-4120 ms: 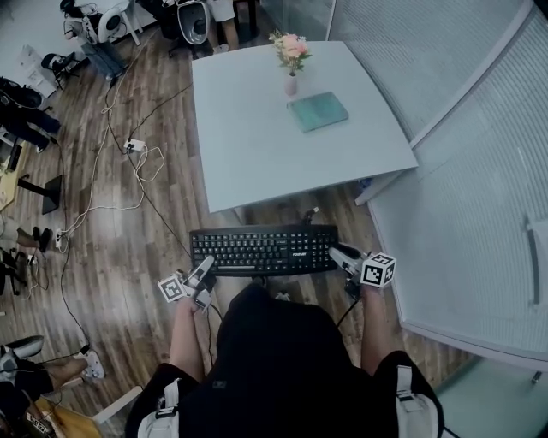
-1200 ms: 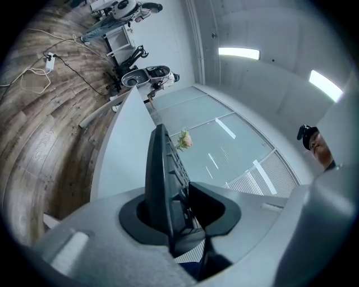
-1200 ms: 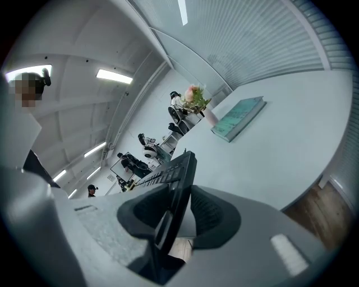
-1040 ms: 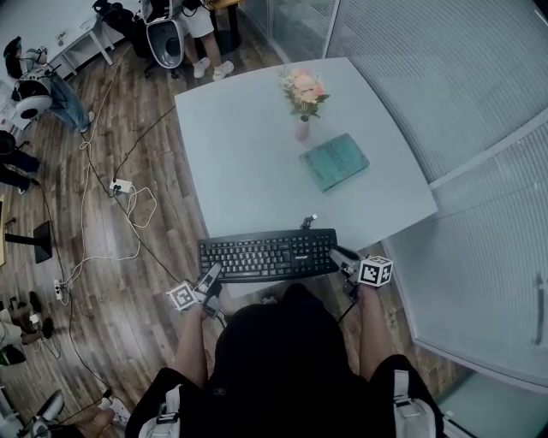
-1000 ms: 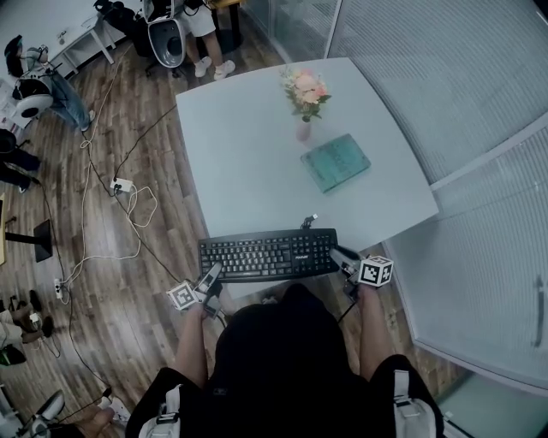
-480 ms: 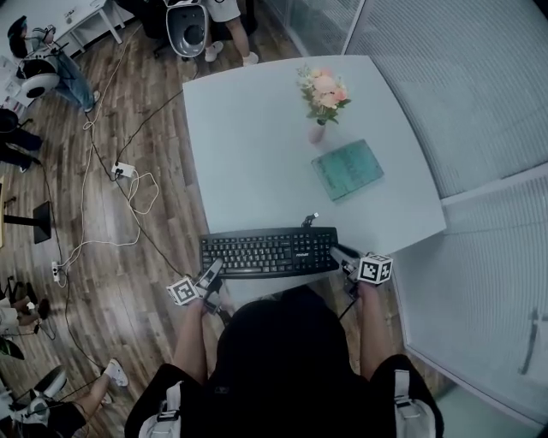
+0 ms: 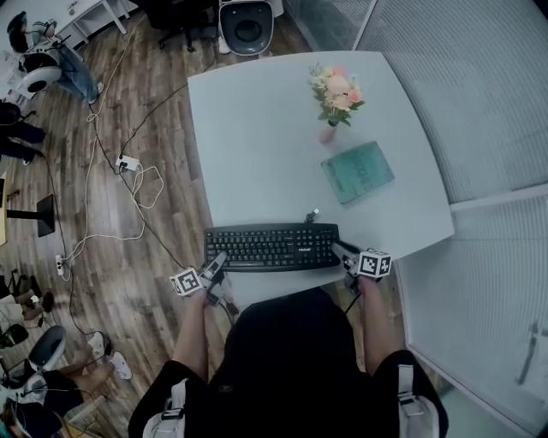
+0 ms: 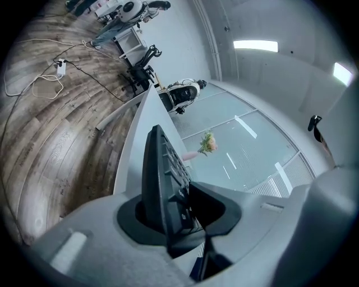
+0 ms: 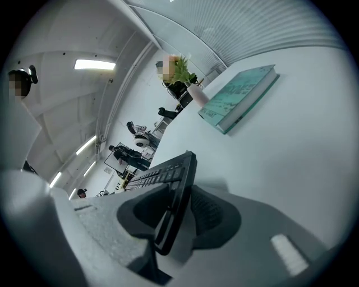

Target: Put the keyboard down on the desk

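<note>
Your dark-clad torso (image 7: 287, 359) hides the near edge of the pale rectangular desk (image 7: 257, 128), so whether the black computer keyboard (image 7: 272, 246) rests on it or hangs above cannot be told. Both keyboard ends vanish inside the jaws of your left gripper (image 7: 211, 268) and right gripper (image 7: 341, 252). Print on the teal hardcover book (image 7: 358, 172) is too small to read; the head view's top edge crops the white swivel chair (image 7: 247, 19).

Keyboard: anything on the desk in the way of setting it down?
Nothing visible. The keyboard is over the bare near edge of the desk; the teal book and the flower vase sit farther back, toward the right.
</note>
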Tool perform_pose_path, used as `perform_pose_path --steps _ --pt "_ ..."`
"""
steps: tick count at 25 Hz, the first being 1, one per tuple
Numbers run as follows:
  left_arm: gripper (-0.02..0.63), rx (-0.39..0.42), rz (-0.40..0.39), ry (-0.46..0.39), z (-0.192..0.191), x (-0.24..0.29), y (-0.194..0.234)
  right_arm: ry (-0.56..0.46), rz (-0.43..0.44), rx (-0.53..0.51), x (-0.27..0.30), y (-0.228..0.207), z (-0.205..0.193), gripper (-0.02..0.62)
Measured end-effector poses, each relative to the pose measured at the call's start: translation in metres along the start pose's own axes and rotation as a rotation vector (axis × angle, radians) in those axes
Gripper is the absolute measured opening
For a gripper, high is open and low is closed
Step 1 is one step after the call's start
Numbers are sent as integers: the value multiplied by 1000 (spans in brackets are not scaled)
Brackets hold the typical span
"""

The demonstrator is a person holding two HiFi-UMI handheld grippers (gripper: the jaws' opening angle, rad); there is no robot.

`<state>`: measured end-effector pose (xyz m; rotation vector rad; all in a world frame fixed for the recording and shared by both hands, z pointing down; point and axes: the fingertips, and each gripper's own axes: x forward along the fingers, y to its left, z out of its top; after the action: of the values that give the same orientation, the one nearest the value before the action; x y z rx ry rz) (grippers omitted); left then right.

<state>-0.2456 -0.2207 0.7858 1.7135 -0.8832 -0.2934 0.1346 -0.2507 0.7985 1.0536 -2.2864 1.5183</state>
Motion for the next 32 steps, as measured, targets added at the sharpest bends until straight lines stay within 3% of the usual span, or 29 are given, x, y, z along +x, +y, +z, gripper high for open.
perform_pose_path --steps 8,20,28,32 --pt "149 55 73 15 16 7 8 7 -33 18 8 1 0 130" --pt "218 145 204 37 13 9 41 104 -118 -64 25 -16 -11 129" --pt "264 236 304 27 14 6 43 94 -153 -88 26 -14 -14 129" --pt "285 241 362 29 9 4 53 78 -166 -105 23 -15 -12 129"
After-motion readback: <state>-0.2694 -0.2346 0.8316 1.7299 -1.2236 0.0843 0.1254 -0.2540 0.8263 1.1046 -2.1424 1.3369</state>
